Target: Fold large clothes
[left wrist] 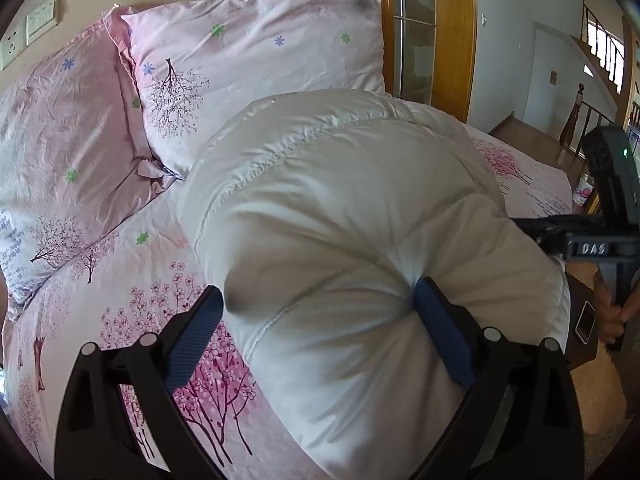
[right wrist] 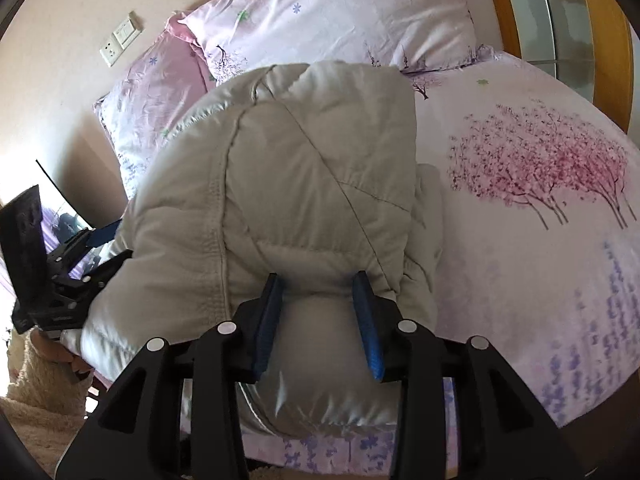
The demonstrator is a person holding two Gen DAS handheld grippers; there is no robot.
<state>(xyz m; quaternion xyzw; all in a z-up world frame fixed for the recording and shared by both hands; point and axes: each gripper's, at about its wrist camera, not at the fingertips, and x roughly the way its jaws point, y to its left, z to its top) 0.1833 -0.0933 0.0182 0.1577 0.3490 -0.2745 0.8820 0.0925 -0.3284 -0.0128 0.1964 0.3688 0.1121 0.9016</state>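
Right gripper (right wrist: 318,280) clamping white puffy jacket (right wrist: 288,184), left gripper (left wrist: 320,300) gripping it too

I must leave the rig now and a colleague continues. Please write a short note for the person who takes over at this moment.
Left gripper: jaws wide around a thick bulge of the white padded jacket; both pads touch it, but a firm grip cannot be confirmed.
Right gripper: closed on a puffy fold of the same jacket.
Position: the jacket lies bunched on the floral bed sheet, in front of the two pillows.
Done: the jacket is already doubled over into a thick bundle.
Left: probably lay the bundle flat, neaten the edges, then release both grippers.
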